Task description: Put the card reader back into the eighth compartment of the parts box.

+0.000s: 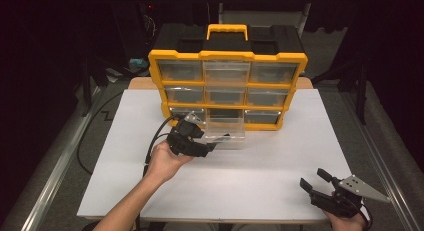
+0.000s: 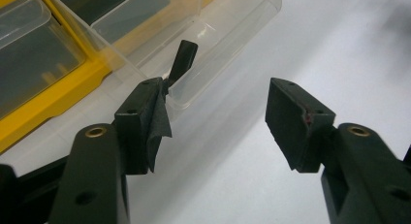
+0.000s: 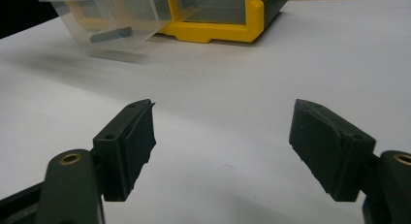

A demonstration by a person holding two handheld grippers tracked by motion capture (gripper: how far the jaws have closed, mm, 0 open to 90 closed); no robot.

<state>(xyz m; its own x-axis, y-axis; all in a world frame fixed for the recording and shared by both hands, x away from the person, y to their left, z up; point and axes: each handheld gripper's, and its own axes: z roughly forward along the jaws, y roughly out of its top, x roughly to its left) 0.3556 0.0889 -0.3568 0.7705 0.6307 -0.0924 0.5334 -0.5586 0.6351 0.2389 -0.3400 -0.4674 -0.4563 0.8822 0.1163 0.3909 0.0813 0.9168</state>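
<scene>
While the clear drawer (image 1: 226,132) is standing pulled well out of the bottom row of the yellow organizer (image 1: 227,88), its front end is resting on the white counter (image 1: 280,166), tilted down from its slot. A small black piece (image 2: 182,60) is lying inside the drawer, leaning against the near wall; in the right gripper view the same piece (image 3: 111,34) is showing through the clear plastic.

The left tongs (image 1: 214,145) are hovering just beside the drawer's front corner, jaws standing wide apart with nothing between them. One pad (image 2: 157,120) is showing loose, curling tape at its edge. The left hand (image 1: 163,161) is carrying them low over the counter.

The right tongs (image 1: 315,182) are resting well apart from the drawer, near the counter's front right edge, jaws likewise wide apart and empty.

Judgement on progress: the drawer is already open and the black piece is already sitting inside it, so the placing step is appearing complete. What is appearing left is pushing the drawer back into its slot. The remaining drawers are sitting flush in the organizer, which is standing at the counter's far edge.
</scene>
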